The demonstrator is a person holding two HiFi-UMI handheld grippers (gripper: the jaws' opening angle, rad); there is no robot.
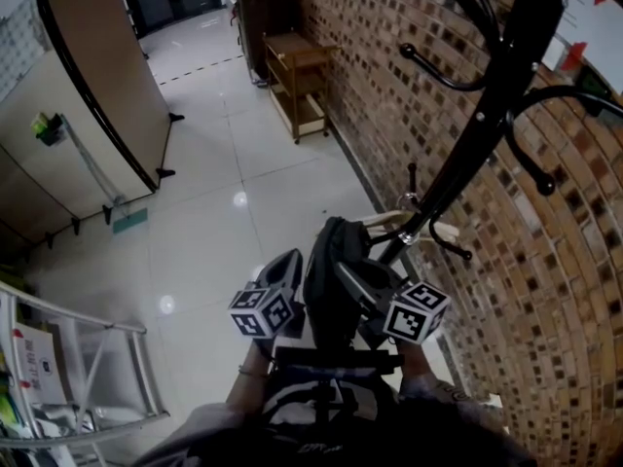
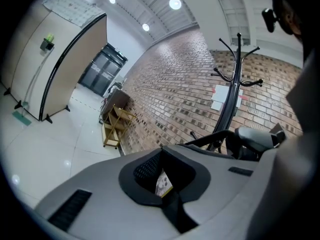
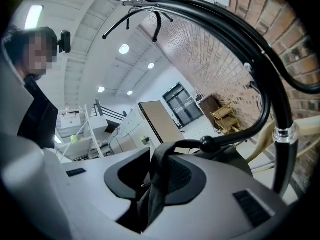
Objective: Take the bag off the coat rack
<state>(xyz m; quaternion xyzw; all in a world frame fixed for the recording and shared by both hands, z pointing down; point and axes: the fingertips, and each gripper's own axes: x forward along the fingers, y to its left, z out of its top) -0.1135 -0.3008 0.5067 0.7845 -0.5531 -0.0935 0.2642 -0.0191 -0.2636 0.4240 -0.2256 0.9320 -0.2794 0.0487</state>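
A black bag [image 1: 336, 261] hangs low on the black coat rack [image 1: 506, 95], right in front of me and between my two grippers. The right gripper [image 1: 365, 280] is at the bag's right side. In the right gripper view the bag's dark strap [image 3: 159, 179] runs down between the grey jaws of the right gripper [image 3: 155, 159], lying against one pad with a gap on the other side. A ball-tipped hook [image 3: 205, 144] sits just behind it. The left gripper [image 1: 282, 270] is by the bag's left side. In its own view the left gripper [image 2: 161, 156] shows a gap between its pads, with nothing gripped.
A brick wall [image 1: 409, 95] runs along the right, behind the rack. A wooden cart [image 1: 297, 81] stands further along it. A brown folded table panel [image 1: 97, 76] stands at the left, and a metal frame [image 1: 88, 358] is at the lower left. The floor is white tile [image 1: 224, 193].
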